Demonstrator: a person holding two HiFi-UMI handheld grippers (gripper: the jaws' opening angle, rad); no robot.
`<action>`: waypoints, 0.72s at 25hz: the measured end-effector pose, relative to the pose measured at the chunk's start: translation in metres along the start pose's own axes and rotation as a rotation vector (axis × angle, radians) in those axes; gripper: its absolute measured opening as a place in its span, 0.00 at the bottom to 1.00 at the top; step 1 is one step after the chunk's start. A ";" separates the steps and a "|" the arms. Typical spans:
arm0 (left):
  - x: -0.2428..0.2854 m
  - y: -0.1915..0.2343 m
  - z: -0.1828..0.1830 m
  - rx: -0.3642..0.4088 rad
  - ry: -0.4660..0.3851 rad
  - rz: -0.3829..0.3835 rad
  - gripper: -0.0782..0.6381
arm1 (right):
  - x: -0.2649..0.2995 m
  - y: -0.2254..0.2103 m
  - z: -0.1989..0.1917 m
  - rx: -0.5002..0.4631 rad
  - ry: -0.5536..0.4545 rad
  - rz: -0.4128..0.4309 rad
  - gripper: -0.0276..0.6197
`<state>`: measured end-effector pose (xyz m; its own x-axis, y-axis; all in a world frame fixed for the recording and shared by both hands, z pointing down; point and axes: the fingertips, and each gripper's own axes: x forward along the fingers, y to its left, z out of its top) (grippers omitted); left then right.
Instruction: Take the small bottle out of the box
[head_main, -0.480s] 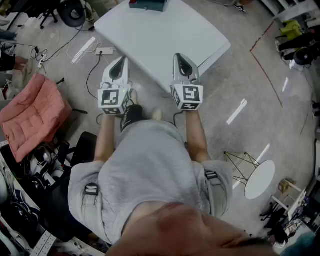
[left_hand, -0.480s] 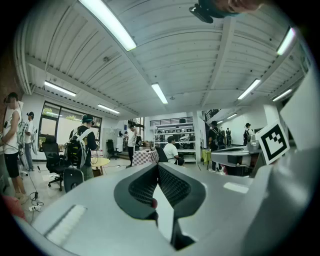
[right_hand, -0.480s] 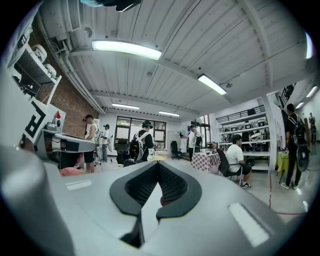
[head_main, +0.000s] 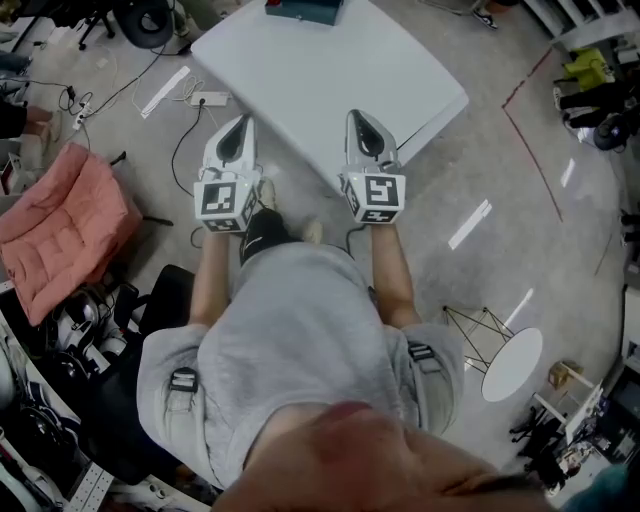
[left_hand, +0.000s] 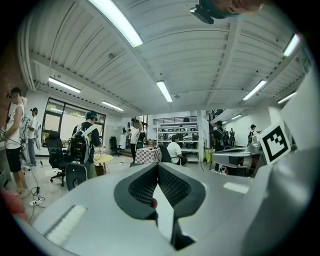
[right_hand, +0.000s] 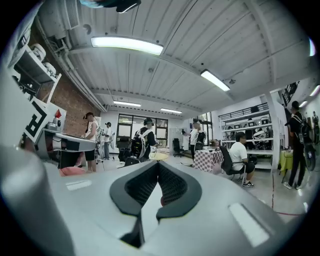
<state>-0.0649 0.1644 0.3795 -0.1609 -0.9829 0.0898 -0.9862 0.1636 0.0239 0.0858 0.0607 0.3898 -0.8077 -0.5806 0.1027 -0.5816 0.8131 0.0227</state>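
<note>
White tabletop (head_main: 330, 80) ahead of left claw (head_main: 240, 125) and right claw (head_main: 358, 118); both pinched together, empty, held level. Teal box (head_main: 303, 9) well beyond claw tips, at far edge. No small bottle in sight, presumably inside box. Nothing done yet: approach, grasp, lift-out remain.

Ahead of you the white table (head_main: 330, 80) lies open from its near corner to its far edge, where a teal box (head_main: 303, 10) stands; off its left side, a power strip (head_main: 208, 99) and a pink cushion (head_main: 60, 230) lie on the floor (head_main: 480, 170)
</note>
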 end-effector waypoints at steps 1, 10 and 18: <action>0.003 0.006 -0.001 -0.005 0.003 0.003 0.13 | 0.007 0.001 -0.001 -0.003 0.006 0.002 0.05; 0.052 0.085 0.002 -0.011 0.011 0.015 0.13 | 0.101 0.023 0.006 0.008 0.011 0.017 0.05; 0.092 0.165 0.022 0.006 0.017 -0.016 0.13 | 0.187 0.054 0.032 0.017 -0.005 -0.001 0.05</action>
<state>-0.2434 0.0992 0.3699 -0.1442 -0.9839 0.1060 -0.9889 0.1471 0.0194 -0.0998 -0.0057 0.3780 -0.8075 -0.5817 0.0980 -0.5841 0.8117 0.0059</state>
